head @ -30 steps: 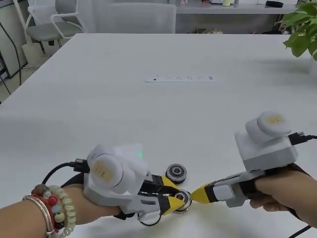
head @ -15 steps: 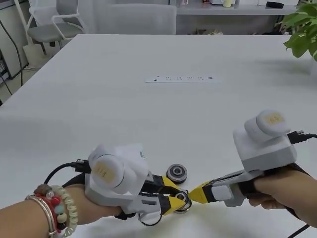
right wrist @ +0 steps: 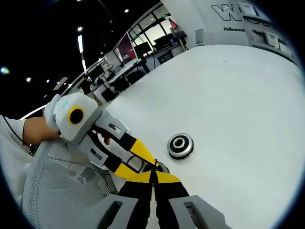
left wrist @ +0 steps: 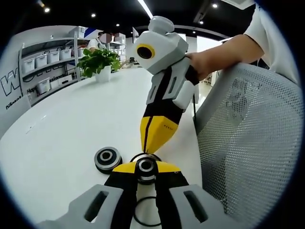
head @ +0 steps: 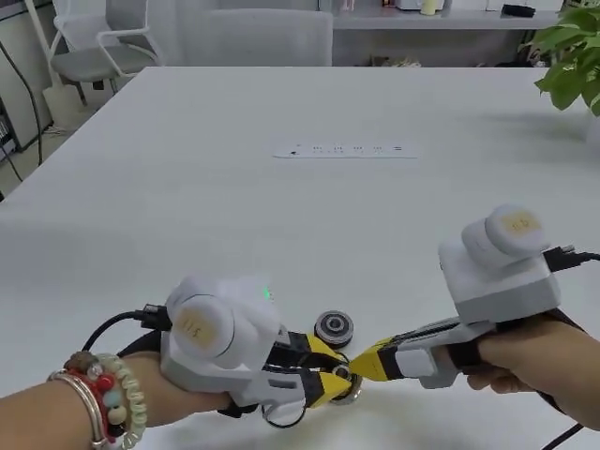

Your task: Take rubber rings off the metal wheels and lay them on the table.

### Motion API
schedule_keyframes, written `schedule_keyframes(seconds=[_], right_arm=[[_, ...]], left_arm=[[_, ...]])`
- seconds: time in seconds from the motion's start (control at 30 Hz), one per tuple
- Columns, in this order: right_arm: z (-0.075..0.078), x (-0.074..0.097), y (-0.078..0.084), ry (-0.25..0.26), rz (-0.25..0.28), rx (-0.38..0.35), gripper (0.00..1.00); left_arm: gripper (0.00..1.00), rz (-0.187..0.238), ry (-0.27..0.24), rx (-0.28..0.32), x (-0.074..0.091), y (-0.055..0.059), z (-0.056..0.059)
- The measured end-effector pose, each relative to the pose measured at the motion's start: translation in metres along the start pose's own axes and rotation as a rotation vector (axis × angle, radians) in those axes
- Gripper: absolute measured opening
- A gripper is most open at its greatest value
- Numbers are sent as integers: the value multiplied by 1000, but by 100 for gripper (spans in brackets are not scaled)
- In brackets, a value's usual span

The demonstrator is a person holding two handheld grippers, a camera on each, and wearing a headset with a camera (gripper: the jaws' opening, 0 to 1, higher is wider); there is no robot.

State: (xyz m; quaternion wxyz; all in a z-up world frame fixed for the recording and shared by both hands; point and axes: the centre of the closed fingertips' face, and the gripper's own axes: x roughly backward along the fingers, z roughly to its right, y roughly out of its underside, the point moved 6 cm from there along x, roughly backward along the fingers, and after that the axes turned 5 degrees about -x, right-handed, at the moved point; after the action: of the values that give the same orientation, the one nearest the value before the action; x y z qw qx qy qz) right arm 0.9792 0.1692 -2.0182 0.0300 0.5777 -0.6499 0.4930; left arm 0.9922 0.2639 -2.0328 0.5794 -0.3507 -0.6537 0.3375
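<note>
My left gripper point(head: 333, 377) is shut on a metal wheel point(head: 345, 382) just above the white table point(head: 281, 216). In the left gripper view its yellow jaws point(left wrist: 145, 163) clamp the wheel point(left wrist: 147, 171) on both sides. From the right, my right gripper point(head: 360, 363) has its tip against this wheel, pinched shut on the thin black rubber ring point(left wrist: 143, 155) at the rim. The right gripper view shows the shut tips point(right wrist: 153, 172) with the wheel point(right wrist: 163, 167) half hidden behind them. A second wheel point(head: 334, 327) lies flat on the table nearby. A loose rubber ring point(head: 284, 418) lies under the left gripper.
A white power strip point(head: 345, 149) lies at mid-table. A green plant point(head: 570, 58) stands at the far right corner, with chairs point(head: 103, 47) beyond the far left edge. A mesh chair back point(left wrist: 248, 124) stands close behind the right hand. The table's near edge lies close to both hands.
My right gripper has moved a little to the left, and its tip now meets the wheel held in the left gripper. The left gripper and the second wheel have stayed put.
</note>
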Motion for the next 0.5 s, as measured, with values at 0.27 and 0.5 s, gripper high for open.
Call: schedule_keyframes(seconds=[0.27, 0.5], right_arm=[[4, -2, 5, 35, -31, 15, 0], [6, -1, 6, 35, -32, 8, 0]], left_arm=[[9, -41, 8, -7, -1, -4, 0], [22, 32, 7, -14, 9, -24, -5]])
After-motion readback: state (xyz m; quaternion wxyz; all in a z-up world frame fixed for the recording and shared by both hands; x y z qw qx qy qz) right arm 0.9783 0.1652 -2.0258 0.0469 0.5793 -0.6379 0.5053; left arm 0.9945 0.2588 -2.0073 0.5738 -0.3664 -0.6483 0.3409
